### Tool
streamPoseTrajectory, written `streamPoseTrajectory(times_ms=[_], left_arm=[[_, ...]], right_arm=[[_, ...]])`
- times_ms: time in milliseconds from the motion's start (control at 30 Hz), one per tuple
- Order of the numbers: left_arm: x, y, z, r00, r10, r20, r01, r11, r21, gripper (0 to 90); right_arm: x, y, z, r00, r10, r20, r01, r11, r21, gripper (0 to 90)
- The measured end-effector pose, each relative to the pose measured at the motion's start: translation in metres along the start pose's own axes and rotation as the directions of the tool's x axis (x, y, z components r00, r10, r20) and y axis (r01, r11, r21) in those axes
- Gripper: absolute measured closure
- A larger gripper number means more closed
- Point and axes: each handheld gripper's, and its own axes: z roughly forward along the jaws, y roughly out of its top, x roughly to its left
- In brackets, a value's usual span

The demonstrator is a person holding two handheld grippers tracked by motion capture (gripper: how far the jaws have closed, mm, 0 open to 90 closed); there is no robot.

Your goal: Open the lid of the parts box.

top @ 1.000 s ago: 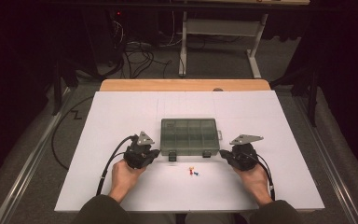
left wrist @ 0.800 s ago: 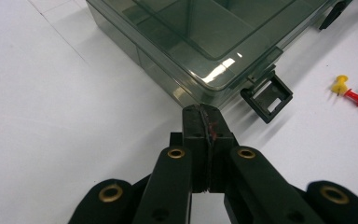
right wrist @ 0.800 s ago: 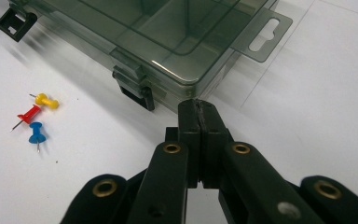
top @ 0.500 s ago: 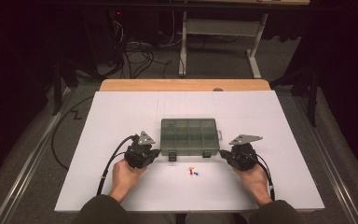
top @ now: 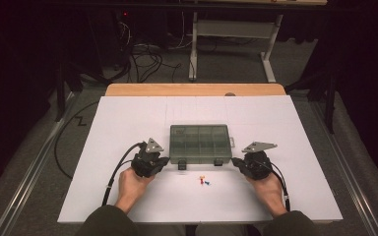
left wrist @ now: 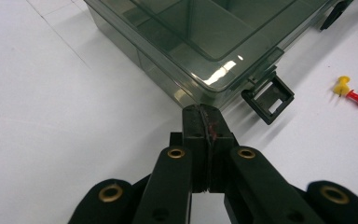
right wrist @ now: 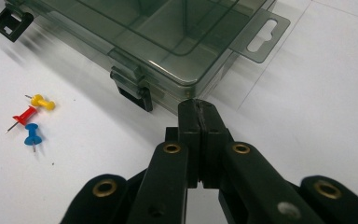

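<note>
A smoky clear compartment box lies with its lid down in the middle of the white table. My left gripper is shut with nothing in it, its tips close to the box's front left corner. My right gripper is shut and empty too, tips just off the front right corner. One black latch is flipped out onto the table; the other latch sits against the front wall. Yellow, red and blue push pins lie loose in front of the box.
The white table sheet runs out to a wooden strip at the far edge. A hang tab sticks out from the box's right end. Cables trail back from each gripper along the forearms.
</note>
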Motion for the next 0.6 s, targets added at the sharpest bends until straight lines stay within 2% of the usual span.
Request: streamPoseTrajectory(times_ms=[300,600], left_arm=[[-0.0001,0.0003,-0.0005,1.0000,0.002,0.003,-0.002,1.0000,-0.005,89.3],[-0.0001,0.0010,-0.0030,1.0000,-0.004,-0.006,0.003,0.9993,-0.037,86.6]], right_arm=[[0.0007,0.0002,-0.0003,1.0000,0.001,-0.004,-0.001,0.9999,-0.012,90.0],[0.0007,0.0005,-0.0022,1.0000,0.003,-0.001,-0.004,0.9995,-0.031,90.0]])
